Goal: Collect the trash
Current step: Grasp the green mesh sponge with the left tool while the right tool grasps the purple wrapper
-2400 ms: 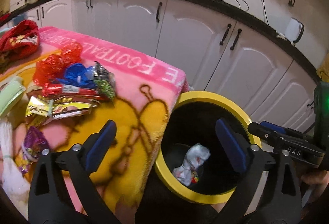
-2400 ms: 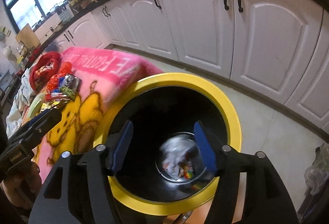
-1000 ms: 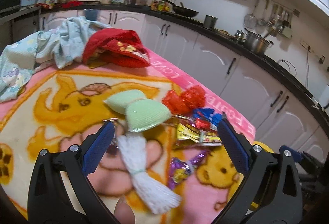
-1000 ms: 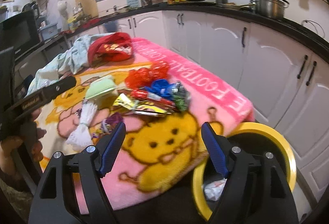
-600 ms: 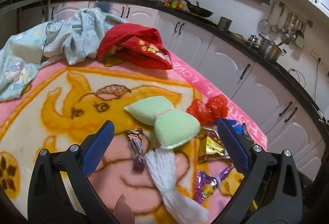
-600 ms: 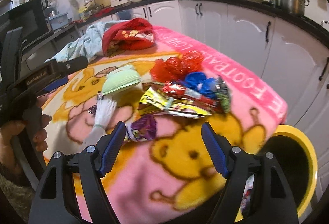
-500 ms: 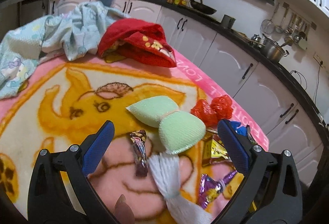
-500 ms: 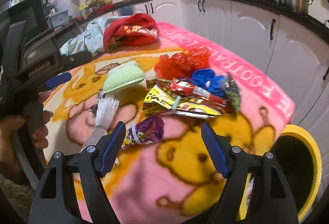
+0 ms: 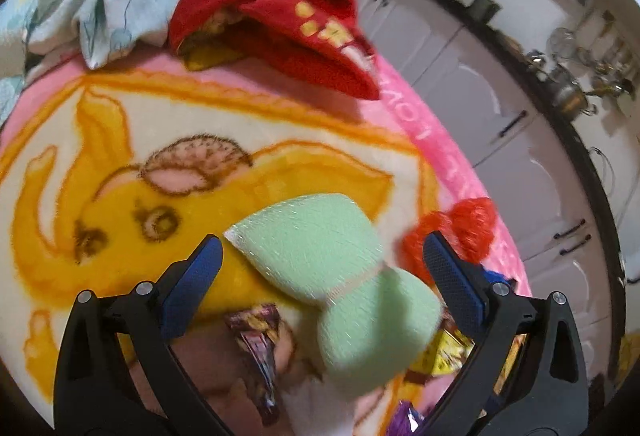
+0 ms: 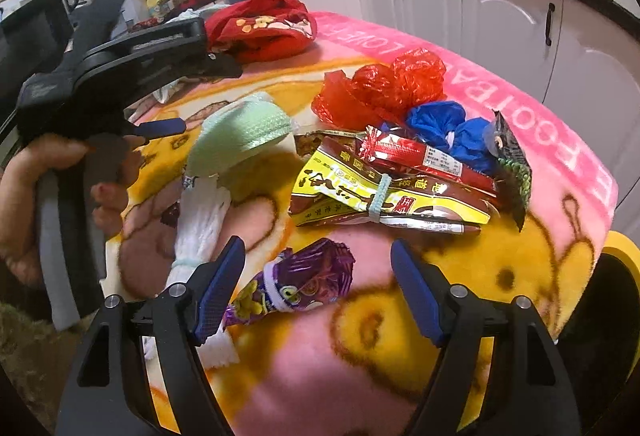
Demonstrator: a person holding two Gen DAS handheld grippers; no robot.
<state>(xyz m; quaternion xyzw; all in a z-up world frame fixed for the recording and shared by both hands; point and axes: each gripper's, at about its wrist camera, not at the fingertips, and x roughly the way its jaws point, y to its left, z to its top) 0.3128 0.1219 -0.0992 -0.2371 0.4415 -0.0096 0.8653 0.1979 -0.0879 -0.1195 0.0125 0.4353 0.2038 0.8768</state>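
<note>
Right wrist view: most trash still waits on the blanket-covered desk (image 10: 568, 156), the yellow-rimmed bin (image 10: 618, 248) at 3 o'clock. The right hand-held gripper (image 10: 316, 292) hangs spread and empty over a purple wrapper (image 10: 304, 282); the left hand-held gripper (image 9: 320, 276), also spread, brackets a green mesh bundle (image 9: 344, 276). Neither is pinching anything.

pink blanket (image 10: 480, 76) border reading "FOOTBALL", "LOVE"
</note>
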